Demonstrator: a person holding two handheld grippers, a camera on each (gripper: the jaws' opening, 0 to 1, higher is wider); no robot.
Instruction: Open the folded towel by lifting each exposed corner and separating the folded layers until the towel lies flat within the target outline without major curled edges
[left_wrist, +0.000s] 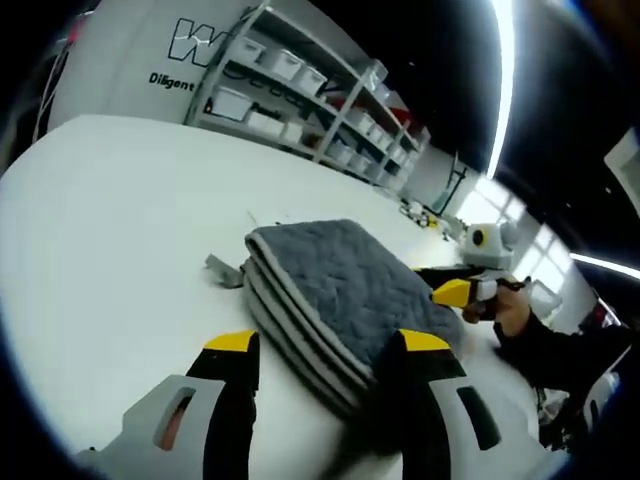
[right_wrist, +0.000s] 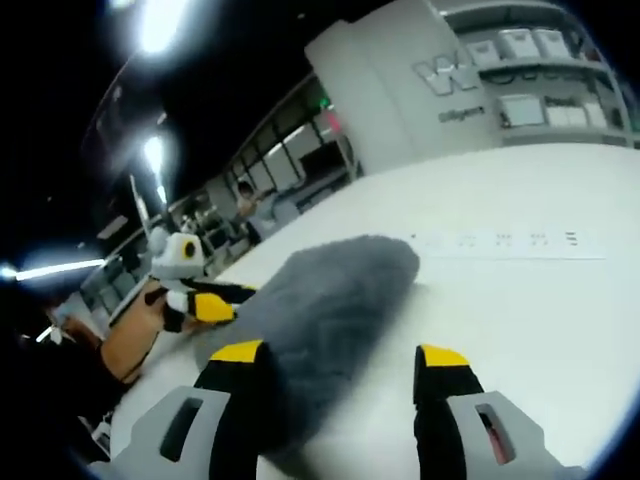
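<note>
In the left gripper view I have the folded grey towel (left_wrist: 335, 295) lying on the white bench (left_wrist: 110, 230), its long axis running from my near right toward the far left, with the stacked folded edges showing pale stripes along the side that faces me. A small grey tag (left_wrist: 222, 270) pokes out at the towel's far-left corner. My left gripper (left_wrist: 330, 345) is spread wide, its yellow-tipped jaws straddling the near end of the towel; the right-hand jaw sits over the cloth, but I cannot tell whether it presses on it, and nothing is grasped. Past the towel, the right gripper (left_wrist: 462, 292) comes in from the right, held by a hand (left_wrist: 508, 310). Shelving (left_wrist: 300, 95) behind the bench carries rows of white bins (left_wrist: 280, 65).

In the right gripper view the towel (right_wrist: 325, 310) is blurred, stretching away from me toward the upper right across the bench (right_wrist: 540, 300). My right gripper (right_wrist: 340, 355) is released, jaws far apart, the left jaw in front of the towel's near edge, gripping nothing. The left gripper (right_wrist: 205, 303) enters from the left, just beside the towel.
</note>
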